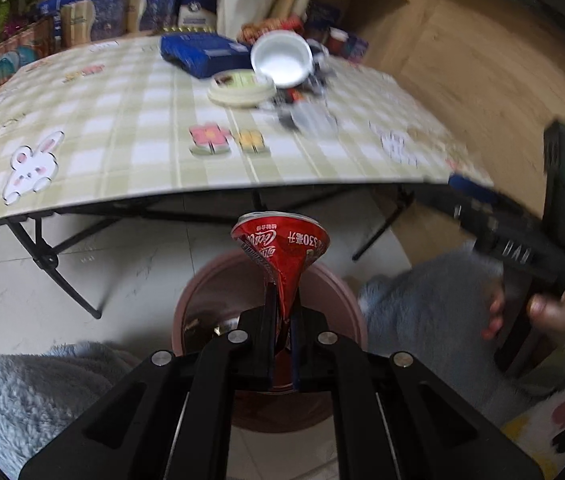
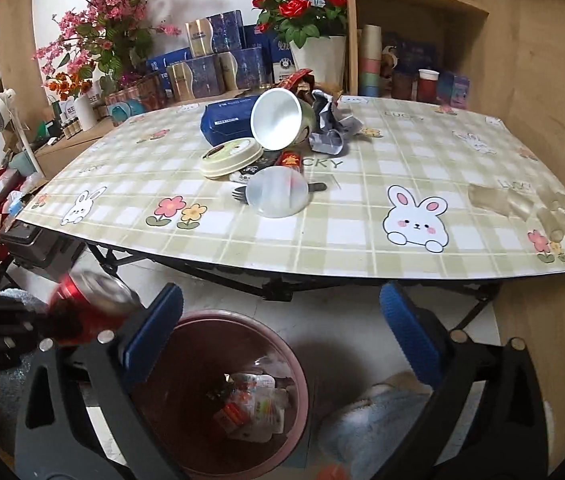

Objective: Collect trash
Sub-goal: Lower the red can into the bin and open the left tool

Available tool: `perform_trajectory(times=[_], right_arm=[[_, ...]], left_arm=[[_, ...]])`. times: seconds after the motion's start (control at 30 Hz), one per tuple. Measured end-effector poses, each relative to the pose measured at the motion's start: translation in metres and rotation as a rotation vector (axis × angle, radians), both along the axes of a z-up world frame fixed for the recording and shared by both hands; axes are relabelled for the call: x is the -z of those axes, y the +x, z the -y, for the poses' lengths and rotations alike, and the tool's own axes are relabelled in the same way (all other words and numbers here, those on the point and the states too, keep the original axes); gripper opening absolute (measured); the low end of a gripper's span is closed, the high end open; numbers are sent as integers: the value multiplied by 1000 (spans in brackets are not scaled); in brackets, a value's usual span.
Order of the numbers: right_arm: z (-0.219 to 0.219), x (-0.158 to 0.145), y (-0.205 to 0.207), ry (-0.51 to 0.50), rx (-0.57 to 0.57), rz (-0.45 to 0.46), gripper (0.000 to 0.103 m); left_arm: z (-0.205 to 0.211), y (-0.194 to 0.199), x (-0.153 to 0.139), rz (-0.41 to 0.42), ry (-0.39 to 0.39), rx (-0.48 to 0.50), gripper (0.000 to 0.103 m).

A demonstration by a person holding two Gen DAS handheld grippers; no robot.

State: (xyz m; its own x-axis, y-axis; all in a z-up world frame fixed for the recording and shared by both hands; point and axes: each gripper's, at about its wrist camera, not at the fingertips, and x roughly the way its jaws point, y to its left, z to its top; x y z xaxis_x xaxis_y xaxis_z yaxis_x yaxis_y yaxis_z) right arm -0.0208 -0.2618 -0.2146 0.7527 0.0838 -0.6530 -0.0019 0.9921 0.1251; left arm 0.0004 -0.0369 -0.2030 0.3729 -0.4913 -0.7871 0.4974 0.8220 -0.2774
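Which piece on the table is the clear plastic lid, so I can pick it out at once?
Start at the checked table and find the pile of trash near its middle. The clear plastic lid lies at the pile's near edge, partly over a fork. Unlike the cream lid and white bowl behind it, it is see-through.
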Motion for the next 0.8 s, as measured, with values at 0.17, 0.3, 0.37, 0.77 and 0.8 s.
perform_trajectory(times=[0.17,0.3,0.37,0.77,0.8], right_arm=[[-4,-4,-4,-11,-7,25,97],[3,-2,-2,23,5,-9,97],[7,0,0,30,27,-23,97],[13,3,1,72,43,-44,97],[13,4,1,73,41,-47,97]], left_arm=[[7,-1,4,-3,13,29,6],[8,0,6,-11,20,28,6],[8,0,7,-13,23,26,6],[7,3,11,-25,40,6,39],[6,3,9,-14,36,-5,47]])
